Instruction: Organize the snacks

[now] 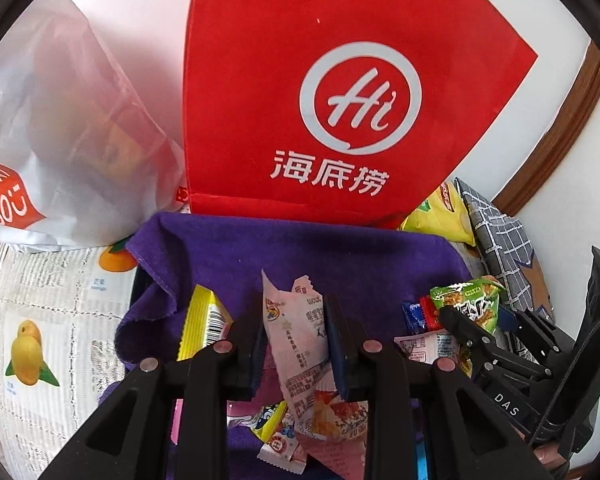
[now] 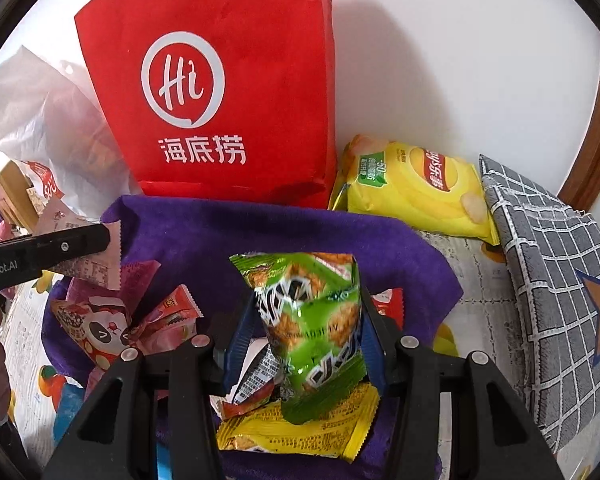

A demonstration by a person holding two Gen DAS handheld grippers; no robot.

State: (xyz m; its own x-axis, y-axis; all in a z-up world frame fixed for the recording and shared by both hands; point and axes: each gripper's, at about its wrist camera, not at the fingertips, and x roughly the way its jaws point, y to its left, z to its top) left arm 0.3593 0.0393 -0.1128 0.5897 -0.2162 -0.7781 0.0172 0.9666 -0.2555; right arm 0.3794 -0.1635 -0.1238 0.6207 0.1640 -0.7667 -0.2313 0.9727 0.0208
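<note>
My left gripper (image 1: pixel 296 320) is shut on a pale pink snack packet (image 1: pixel 300 344) and holds it upright above the purple cloth (image 1: pixel 300 248). My right gripper (image 2: pixel 306 320) is shut on a green snack packet (image 2: pixel 312 320), also lifted over the cloth (image 2: pixel 260 232). The green packet also shows in the left wrist view (image 1: pixel 472 300), and the pink packet in the right wrist view (image 2: pixel 80 240). Several loose snacks lie on the cloth: a panda packet (image 2: pixel 96 328), a yellow packet (image 2: pixel 300 428) and a yellow-edged packet (image 1: pixel 204 324).
A red paper bag (image 1: pixel 320 100) stands upright just behind the cloth, against the white wall. A white plastic bag (image 1: pixel 60 140) lies to its left. A yellow chip bag (image 2: pixel 416 188) and a grey checked fabric bin (image 2: pixel 552 280) sit to the right. A fruit-print tablecloth (image 1: pixel 52 320) covers the table.
</note>
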